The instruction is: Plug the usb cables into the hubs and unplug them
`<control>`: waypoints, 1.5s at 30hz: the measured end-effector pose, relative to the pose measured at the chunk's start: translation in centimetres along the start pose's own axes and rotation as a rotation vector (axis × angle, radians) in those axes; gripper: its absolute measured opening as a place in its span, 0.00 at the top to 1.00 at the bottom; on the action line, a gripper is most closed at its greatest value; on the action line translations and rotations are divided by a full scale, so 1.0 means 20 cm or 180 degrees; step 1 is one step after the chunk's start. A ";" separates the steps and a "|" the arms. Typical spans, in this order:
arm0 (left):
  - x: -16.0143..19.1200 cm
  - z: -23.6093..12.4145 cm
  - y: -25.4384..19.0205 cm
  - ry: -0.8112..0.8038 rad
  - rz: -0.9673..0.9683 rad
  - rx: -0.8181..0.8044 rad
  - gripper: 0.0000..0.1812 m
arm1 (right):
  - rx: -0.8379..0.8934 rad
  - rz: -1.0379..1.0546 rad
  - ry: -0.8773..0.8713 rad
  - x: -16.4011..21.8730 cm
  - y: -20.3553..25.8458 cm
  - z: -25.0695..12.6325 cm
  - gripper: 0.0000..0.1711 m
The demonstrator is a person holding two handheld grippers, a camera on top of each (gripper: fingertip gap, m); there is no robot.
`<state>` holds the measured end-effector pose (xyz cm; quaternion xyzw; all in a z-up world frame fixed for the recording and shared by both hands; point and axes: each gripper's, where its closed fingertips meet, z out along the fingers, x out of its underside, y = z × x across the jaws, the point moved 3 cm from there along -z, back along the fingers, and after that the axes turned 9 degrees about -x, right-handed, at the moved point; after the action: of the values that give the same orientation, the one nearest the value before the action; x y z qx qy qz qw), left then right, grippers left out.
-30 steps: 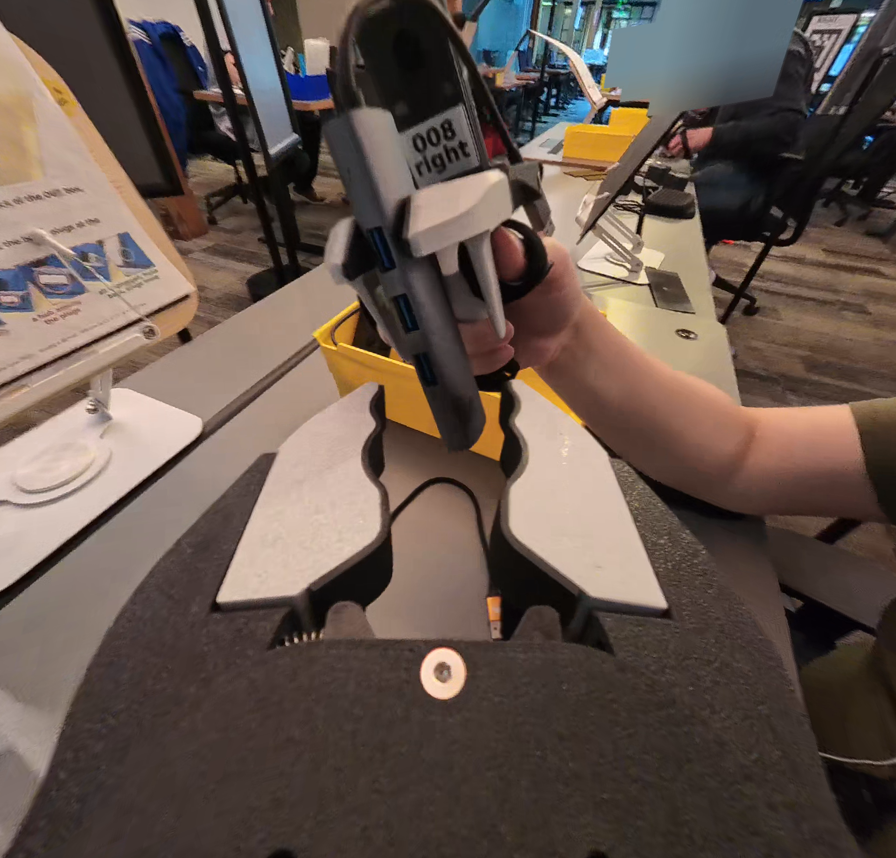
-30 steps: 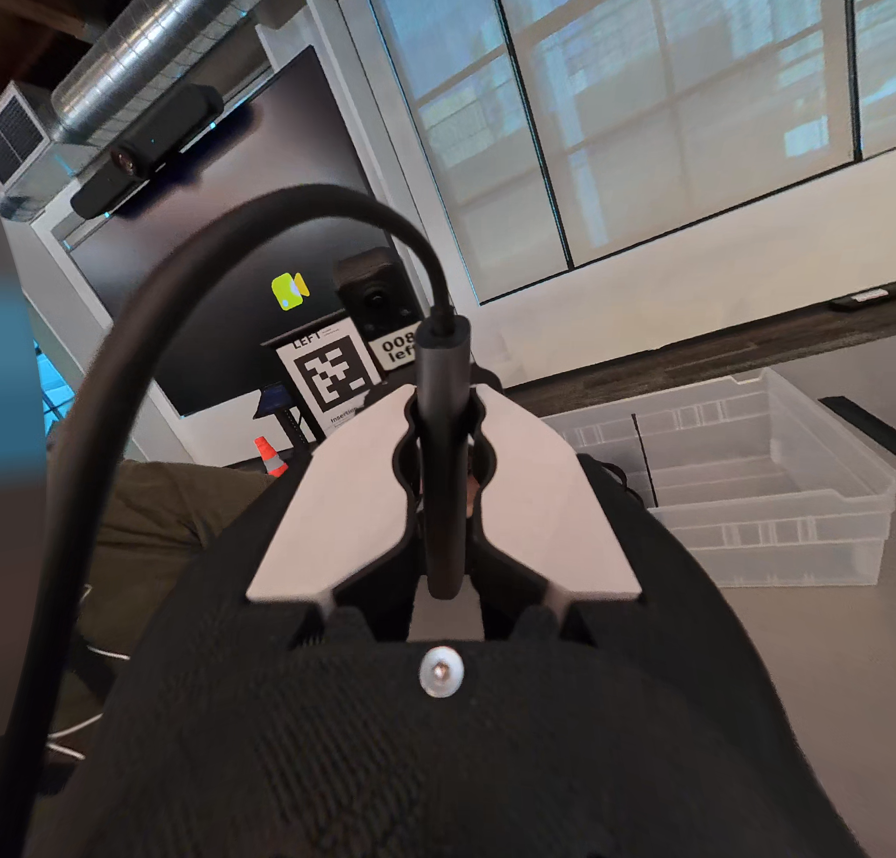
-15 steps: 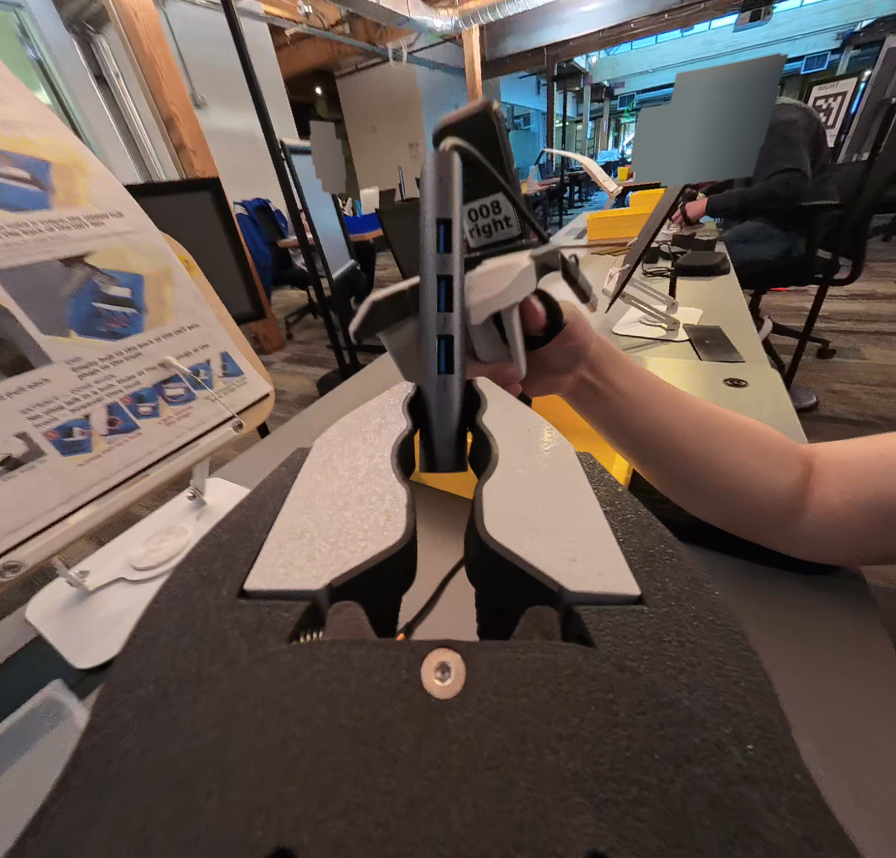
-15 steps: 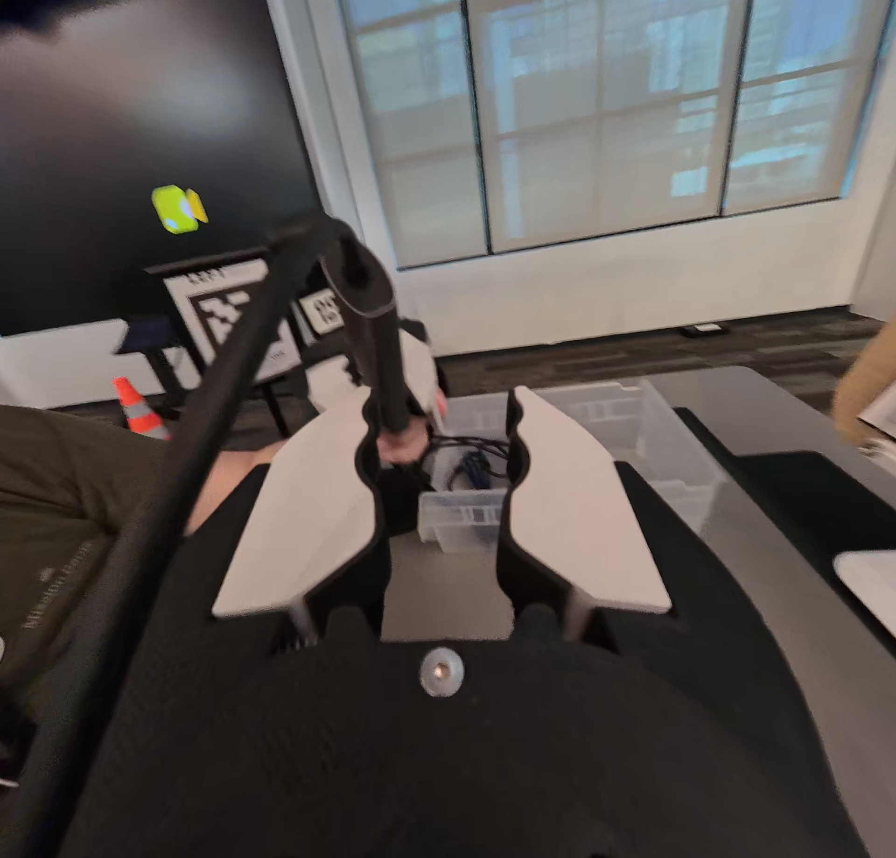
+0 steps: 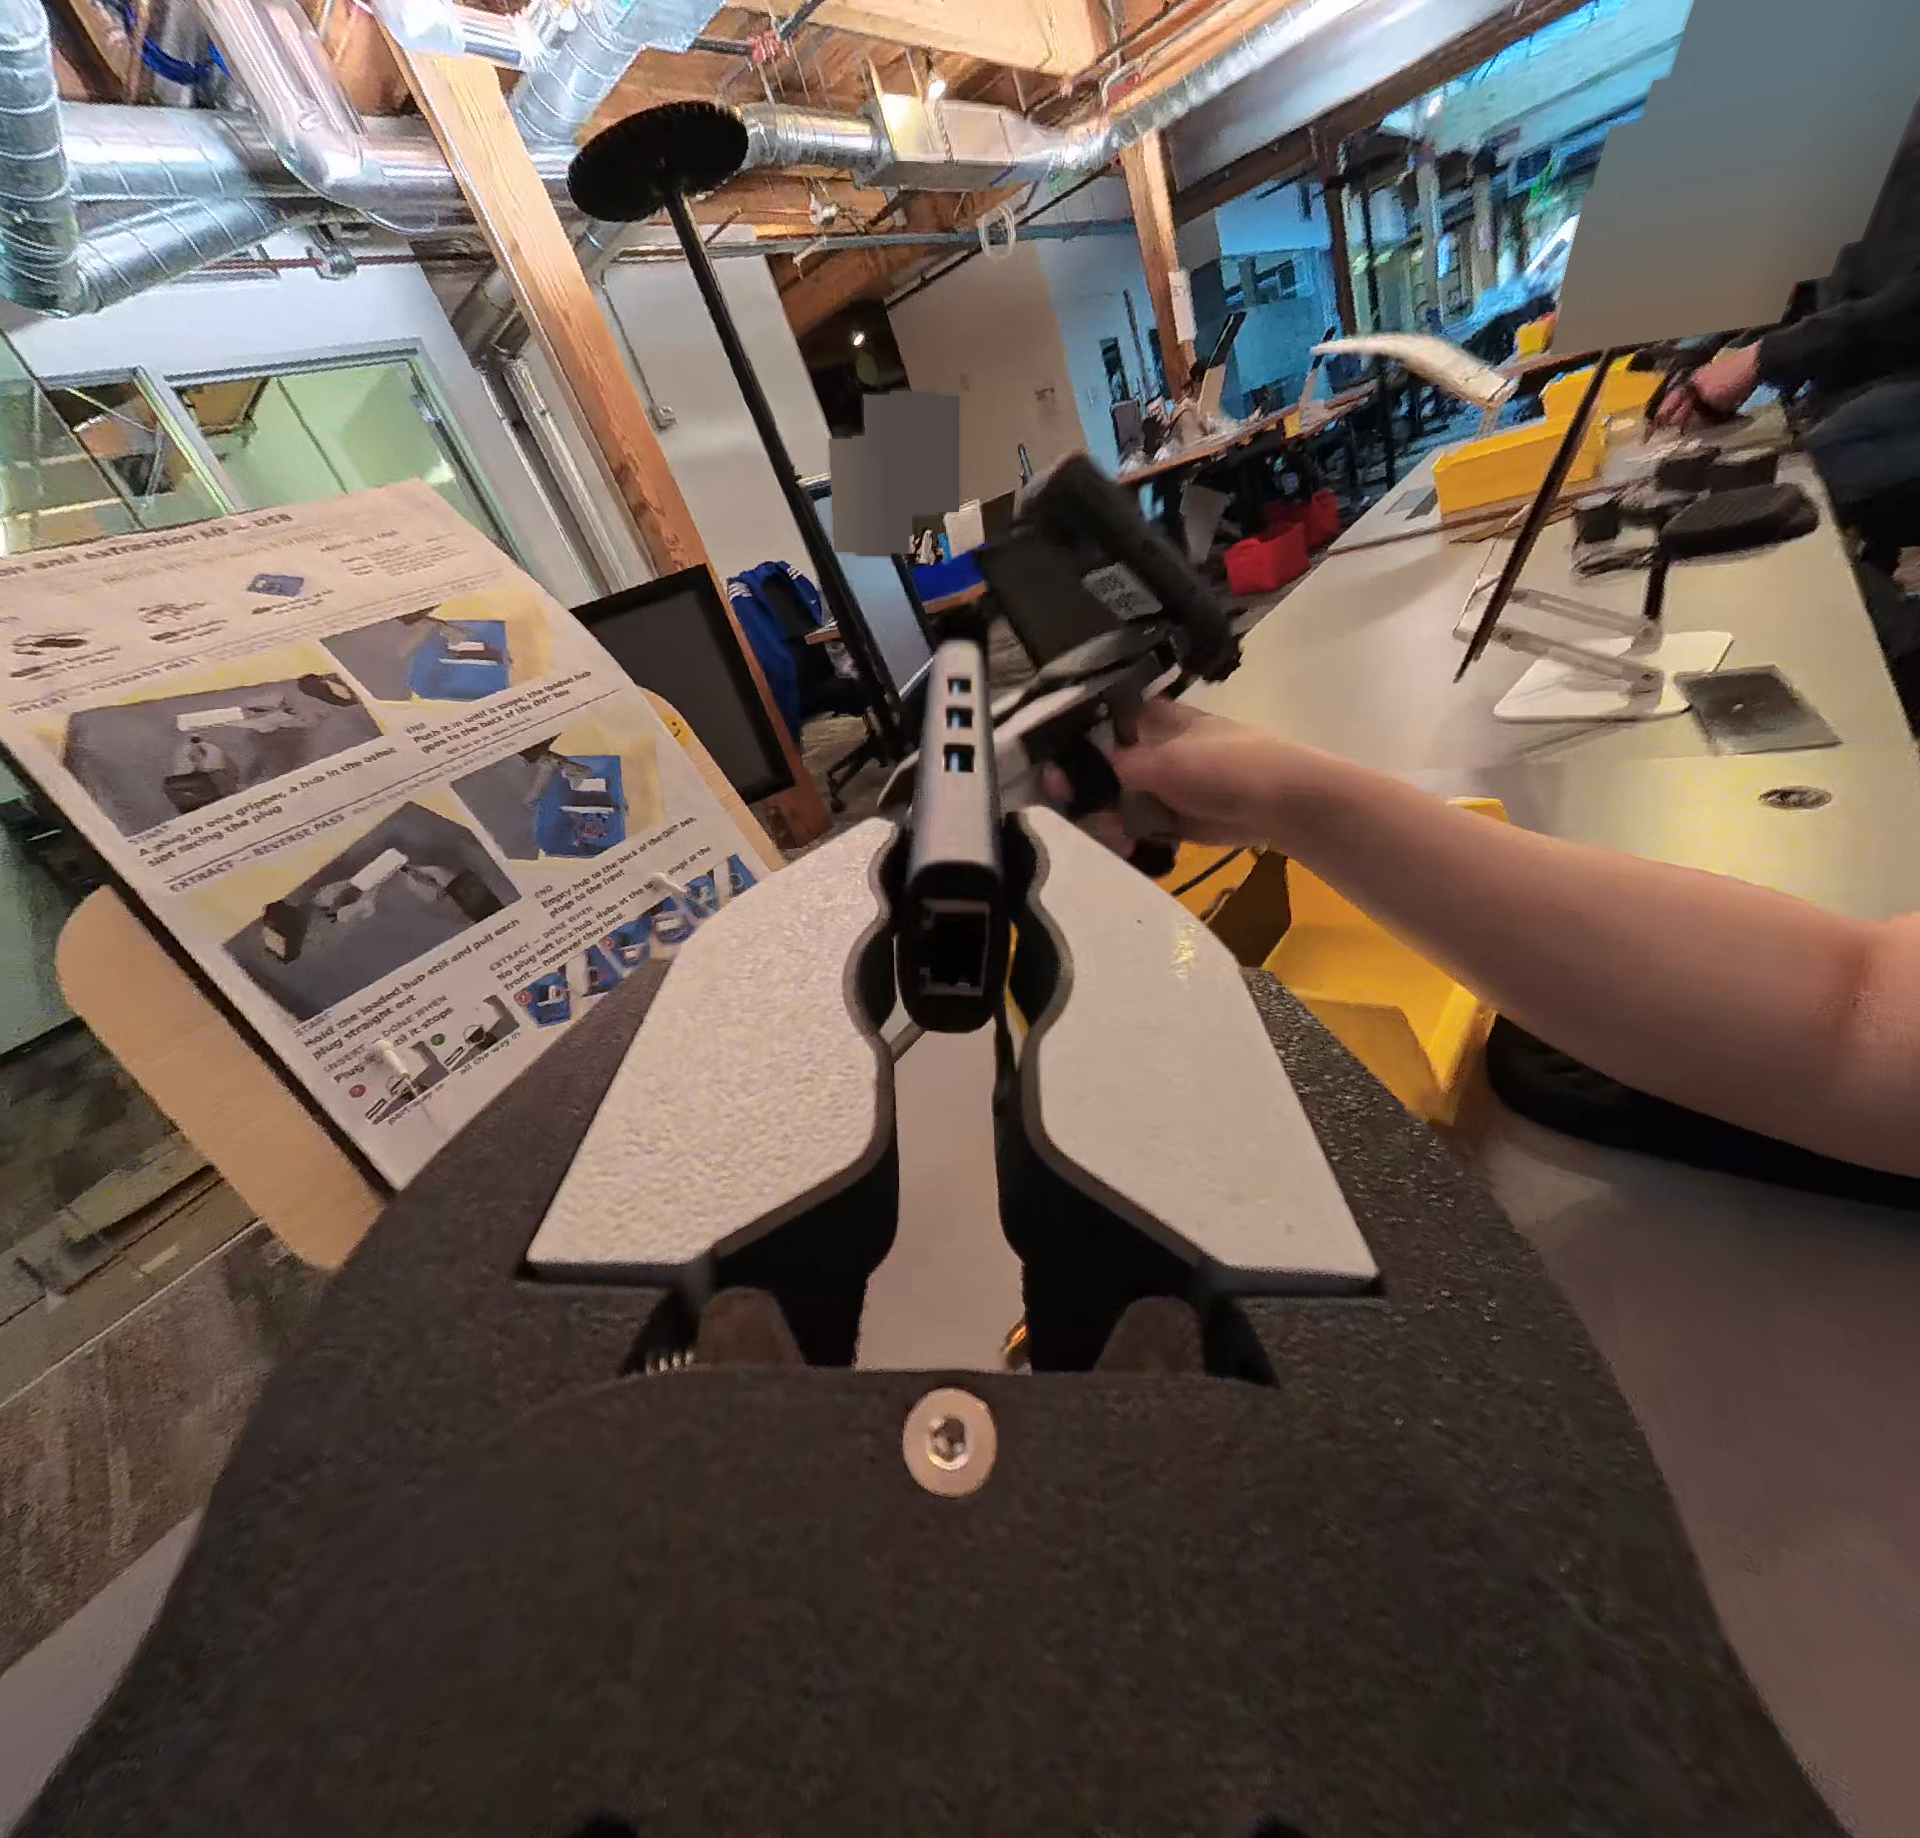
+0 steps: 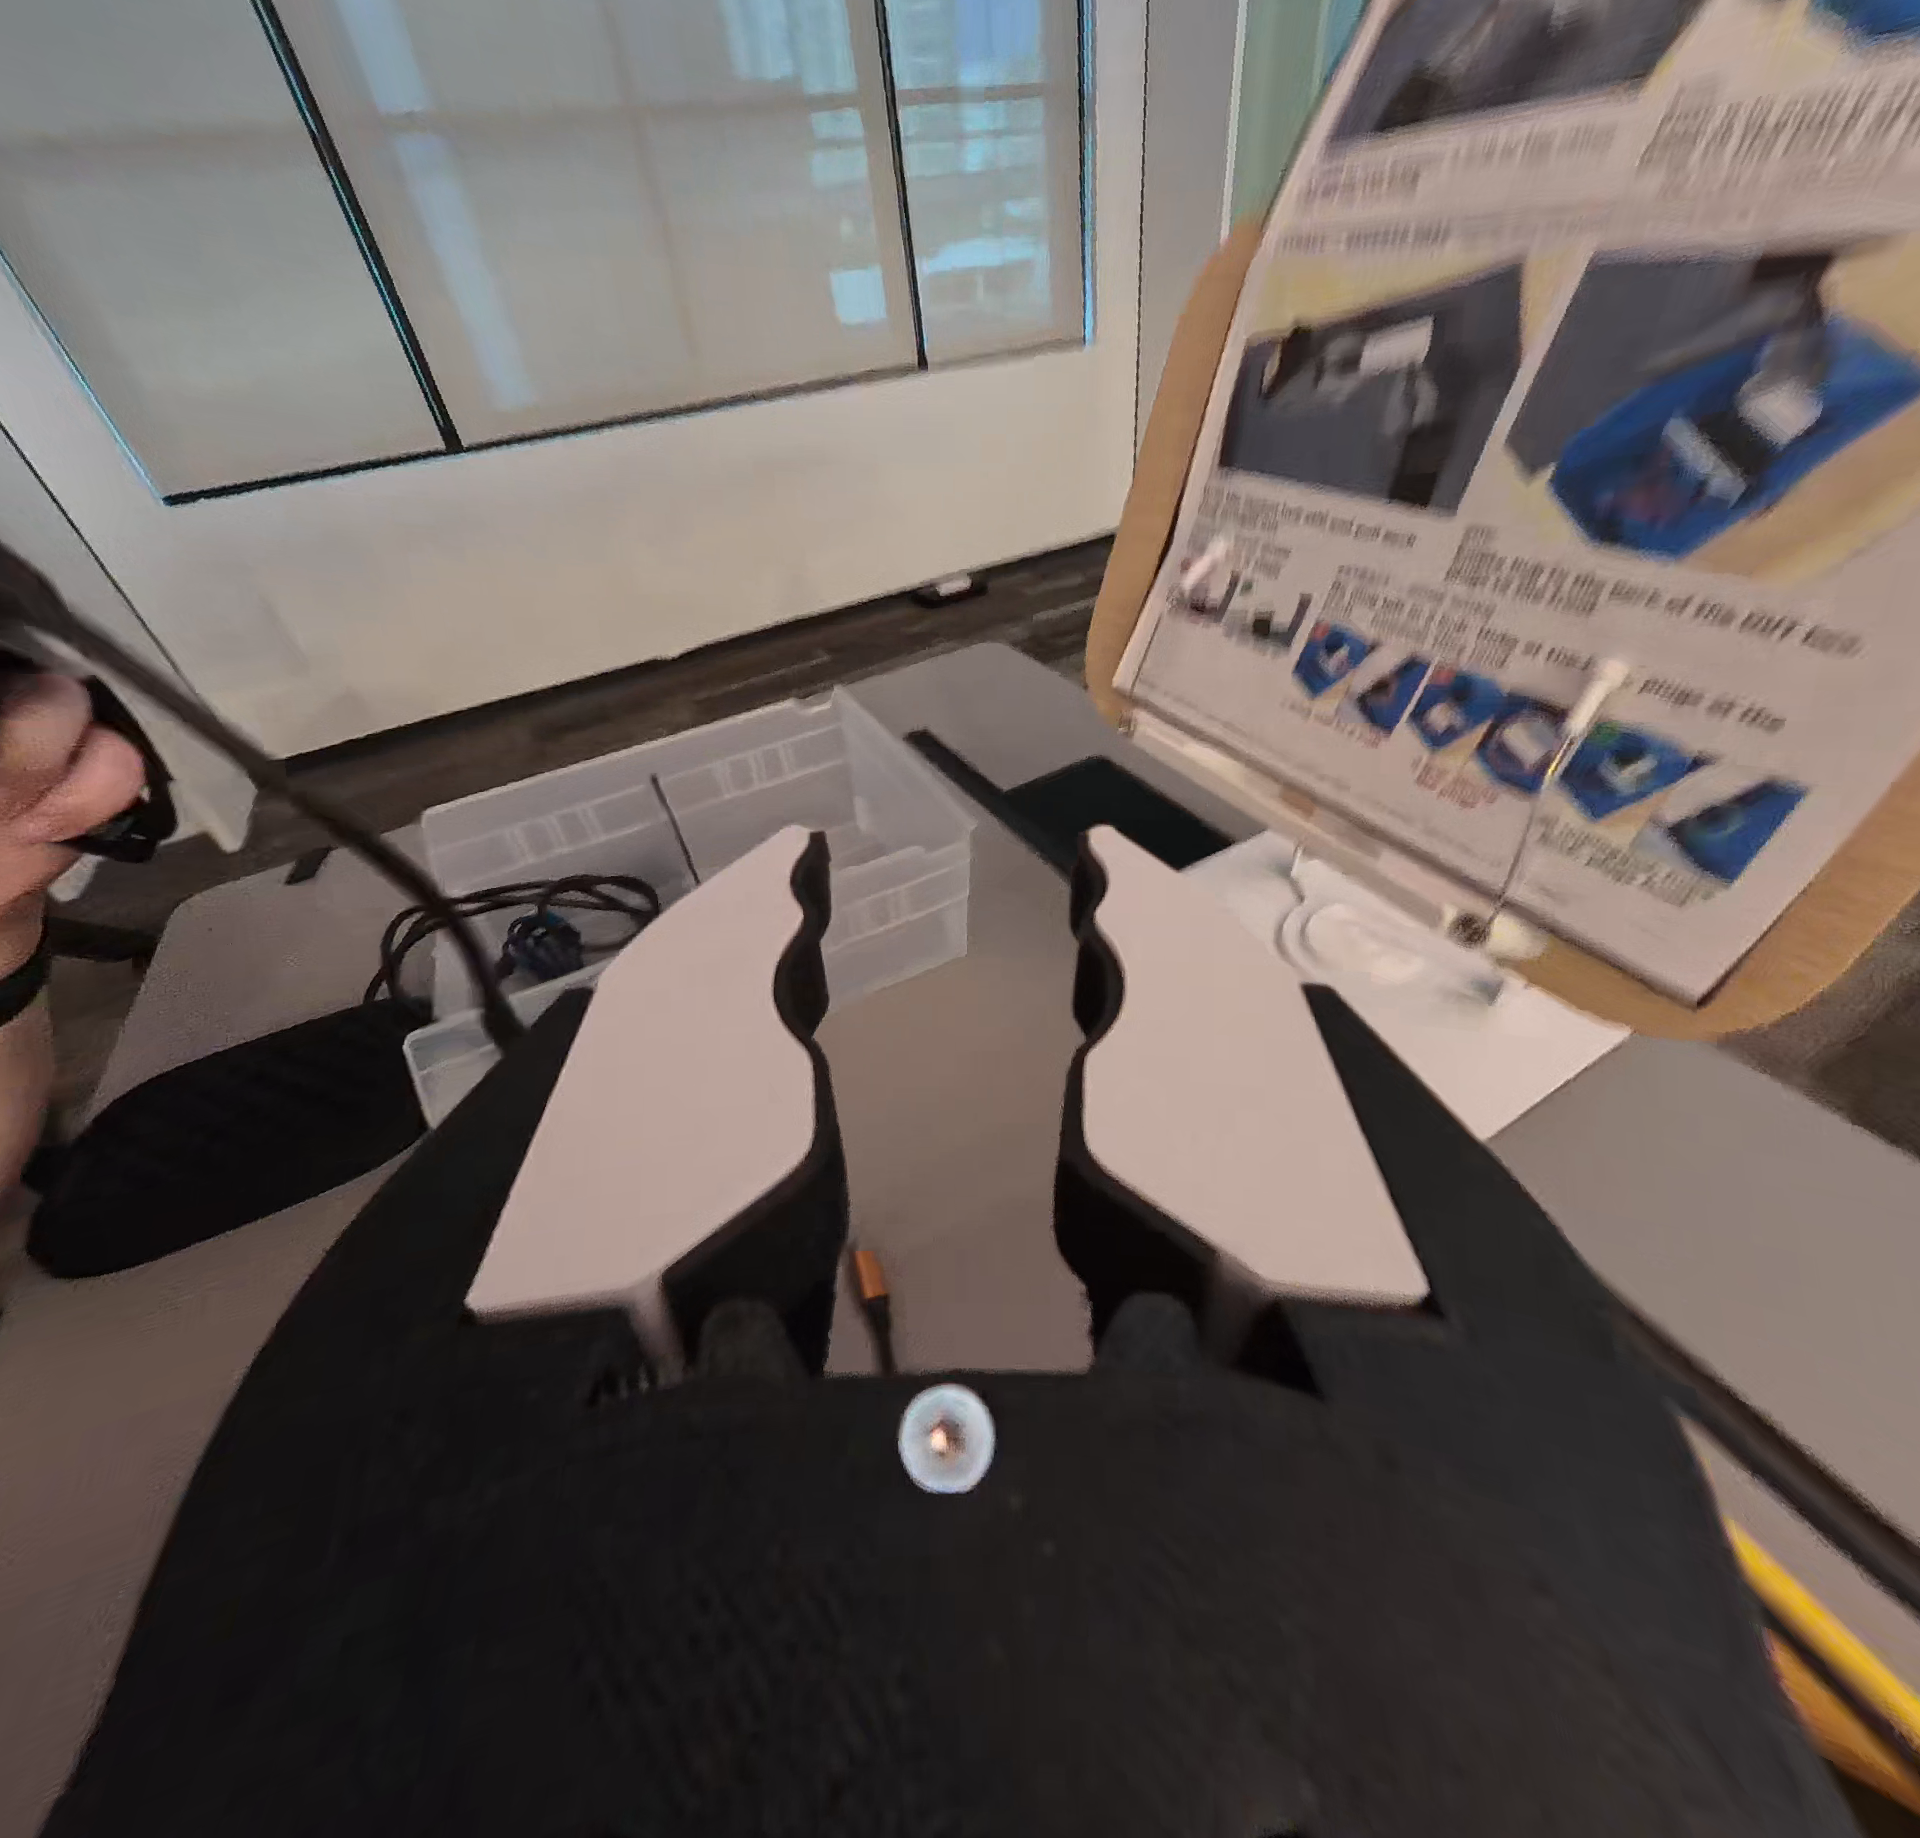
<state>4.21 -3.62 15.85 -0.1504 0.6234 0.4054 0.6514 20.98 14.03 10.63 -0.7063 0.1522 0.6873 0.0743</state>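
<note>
Left tongs (image 5: 951,915) clamp hub (image 5: 951,853) | right tongs (image 6: 948,905) agape, unobstructed

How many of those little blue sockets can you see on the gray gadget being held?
3, in a row along the top face of the gray hub, which the left hand-held gripper clamps. Other faces are hidden and may hold more.

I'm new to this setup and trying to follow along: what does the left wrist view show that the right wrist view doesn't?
Only the left wrist view shows the grey USB hub clamped in the left gripper, and a yellow bin. Only the right wrist view shows the open, empty right gripper, a clear plastic bin and windows. Both show the instruction sheet and grey table.
</note>
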 end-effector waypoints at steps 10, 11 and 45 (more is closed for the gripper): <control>0.25 0.07 -0.12 0.0606 0.0202 0.0291 0.91 | -0.1414 -0.2340 0.0255 0.13 0.69 0.21 0.67; 0.25 0.07 -0.13 0.0613 0.0216 0.0321 0.91 | -0.1464 -0.2258 0.0360 0.17 0.68 0.24 0.70; 0.25 0.27 -0.26 0.0112 0.1426 0.0958 0.88 | -0.0815 -0.3515 0.0995 0.07 0.72 0.02 0.89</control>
<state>11.03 -1.41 10.49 0.0828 0.7056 0.4395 0.5496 16.08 0.35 10.82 -0.7773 -0.3133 0.4475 0.3121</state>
